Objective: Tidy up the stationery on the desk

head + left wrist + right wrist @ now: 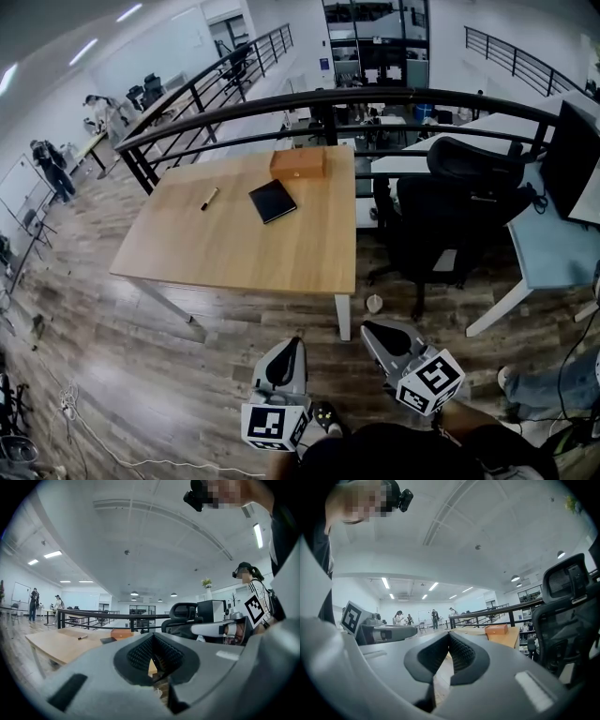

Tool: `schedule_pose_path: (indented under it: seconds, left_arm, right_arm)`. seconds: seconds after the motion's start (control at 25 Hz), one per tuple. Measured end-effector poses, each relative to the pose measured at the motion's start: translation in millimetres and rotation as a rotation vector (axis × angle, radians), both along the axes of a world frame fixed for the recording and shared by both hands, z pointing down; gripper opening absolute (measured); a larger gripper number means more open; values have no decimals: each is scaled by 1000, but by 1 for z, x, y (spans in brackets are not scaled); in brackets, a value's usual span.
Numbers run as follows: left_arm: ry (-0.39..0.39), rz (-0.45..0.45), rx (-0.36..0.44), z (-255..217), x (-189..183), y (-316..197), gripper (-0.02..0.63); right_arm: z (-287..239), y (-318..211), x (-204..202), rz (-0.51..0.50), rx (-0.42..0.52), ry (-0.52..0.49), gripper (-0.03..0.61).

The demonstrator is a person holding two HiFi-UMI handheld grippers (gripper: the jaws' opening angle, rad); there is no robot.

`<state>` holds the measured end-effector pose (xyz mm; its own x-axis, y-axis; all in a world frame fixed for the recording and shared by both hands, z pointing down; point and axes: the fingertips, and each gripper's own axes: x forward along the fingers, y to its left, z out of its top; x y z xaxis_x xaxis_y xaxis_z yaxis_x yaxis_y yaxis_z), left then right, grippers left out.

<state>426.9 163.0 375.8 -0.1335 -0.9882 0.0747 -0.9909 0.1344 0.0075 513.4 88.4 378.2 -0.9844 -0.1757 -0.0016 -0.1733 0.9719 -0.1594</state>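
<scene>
In the head view both claws hang low over the plank-grained wood floor, short of the desk (234,248). The left claw (294,343) and right claw (368,329) are smooth grey wedges, each with a marker cube behind it. The desk is a pale wooden rectangle on white legs, straight ahead of the tips. On its far side sits a brown oblong box (298,162). A flat black notebook (273,200) lies askew just nearer than the box. A slim dark pen (209,198) rests left of the notebook, apart from it. All three are well ahead of my claws. A small round cup (374,303) stands on the floor just ahead of the right claw, by a desk leg. A black chair (450,216) is ahead and to that claw's right.

In the left gripper view the ribbed black pads meet at a point: clenched, with nothing between them. The desk lies ahead and left of the tips, with pen, notebook and box in a row on it. The right claw sits alongside on the right.

In the right gripper view the ribbed pads are also pressed together, and empty. The box shows ahead and right of the tips, and the chair's mesh back looms close on the right.
</scene>
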Motion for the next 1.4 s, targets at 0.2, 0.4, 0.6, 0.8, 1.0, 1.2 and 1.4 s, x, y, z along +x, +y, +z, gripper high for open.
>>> schedule_pose_path:
  seconds: [0.2, 0.4, 0.6, 0.8, 1.0, 1.2, 1.4]
  left_arm:
    - [14, 21, 11, -3, -27, 1, -5]
    - [20, 46, 16, -1, -54, 4, -5]
    - [22, 61, 17, 0, -84, 11, -5]
    - [31, 69, 9, 1, -112, 23, -5]
    - [39, 65, 17, 2, -137, 33, -5]
    - [57, 43, 28, 0, -160, 41, -5]
    - [72, 24, 36, -1, -173, 52, -5]
  right_arm:
    - [-4, 4, -26, 17, 6, 6, 12]
    - [-3, 5, -51, 51, 10, 9, 12]
    - [-1, 9, -78, 77, 15, 9, 12]
    - [-1, 18, -103, 97, 12, 10, 12]
    - [1, 25, -128, 98, 17, 17, 12]
    - [-4, 30, -151, 83, 28, 37, 12]
    - [-8, 37, -165, 69, 35, 44, 12]
